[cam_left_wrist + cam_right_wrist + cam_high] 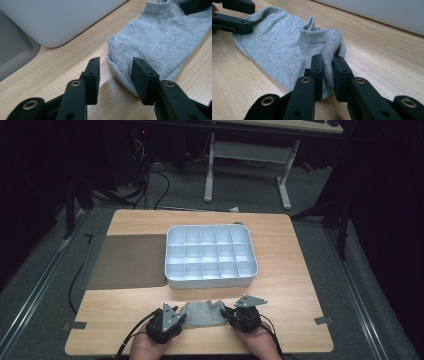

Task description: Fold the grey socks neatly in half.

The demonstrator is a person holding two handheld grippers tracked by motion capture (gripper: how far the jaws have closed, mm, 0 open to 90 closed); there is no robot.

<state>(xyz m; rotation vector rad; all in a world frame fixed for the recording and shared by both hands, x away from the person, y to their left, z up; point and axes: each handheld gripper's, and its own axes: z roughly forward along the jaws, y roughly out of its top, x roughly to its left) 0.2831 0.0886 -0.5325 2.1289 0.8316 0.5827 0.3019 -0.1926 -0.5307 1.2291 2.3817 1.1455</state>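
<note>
The grey sock (202, 314) lies lengthwise left to right at lower centre of the table (300, 285). The right gripper (327, 65) has its fingers pinching the sock's cuff end; the left gripper (115, 67) has its fingers spread around the toe.

Nothing readable anywhere here, honestly. No text, labels, brand marks or numbers on anything in these shots.
</note>
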